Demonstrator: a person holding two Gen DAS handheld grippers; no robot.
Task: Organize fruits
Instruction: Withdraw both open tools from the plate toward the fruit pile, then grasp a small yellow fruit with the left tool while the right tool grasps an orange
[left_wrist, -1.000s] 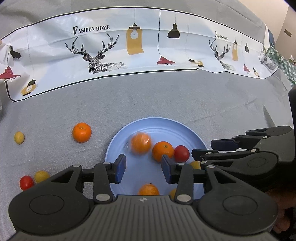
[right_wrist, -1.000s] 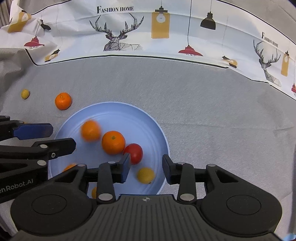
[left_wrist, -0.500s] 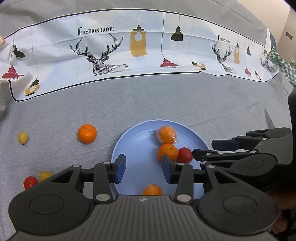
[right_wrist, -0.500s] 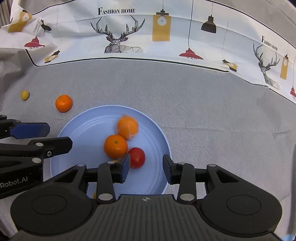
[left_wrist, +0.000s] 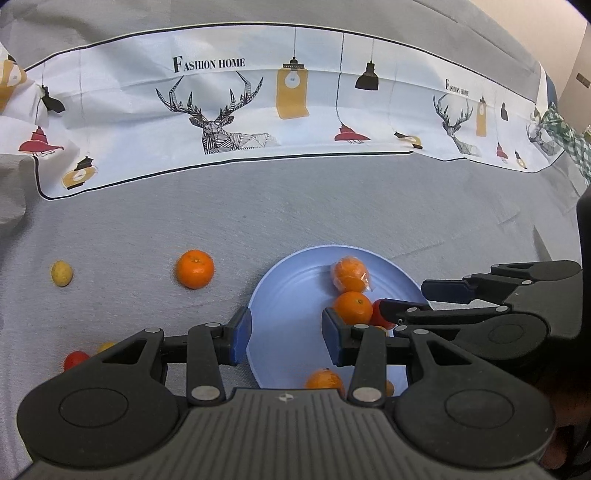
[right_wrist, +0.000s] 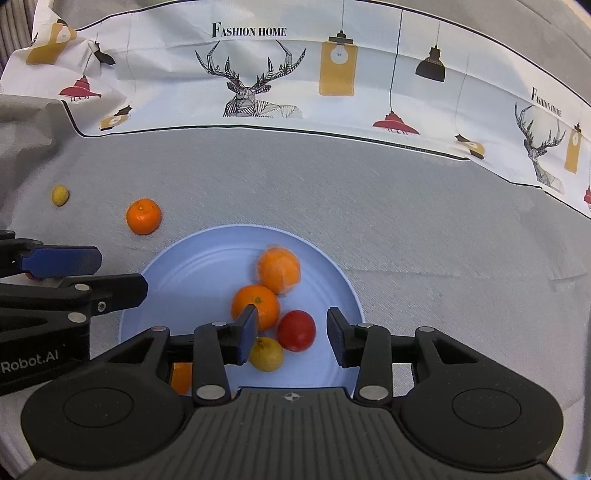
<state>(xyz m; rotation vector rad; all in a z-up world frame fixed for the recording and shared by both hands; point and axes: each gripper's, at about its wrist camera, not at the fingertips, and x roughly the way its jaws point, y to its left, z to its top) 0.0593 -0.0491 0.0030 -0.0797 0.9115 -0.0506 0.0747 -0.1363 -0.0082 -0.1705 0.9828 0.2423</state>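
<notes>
Left wrist view: you held the left gripper (left_wrist: 284, 341) low over the near rim of the blue plate (left_wrist: 295, 295), its jaws parted and empty, likely waiting for the next pick. A loose orange (left_wrist: 195, 268), a small yellow fruit (left_wrist: 61, 273) and a red one (left_wrist: 75, 360) lay on the grey cloth (left_wrist: 295, 206), well clear of the plate.

Right wrist view: your right gripper (right_wrist: 291, 338) hung over the plate, jaws just widening with nothing clamped. Beyond them sat a plastic-wrapped orange (right_wrist: 279, 270), a glossy bare orange (right_wrist: 255, 306), a red tomato (right_wrist: 296, 330) and a yellow fruit on the plate (right_wrist: 266, 353), bunched together.
</notes>
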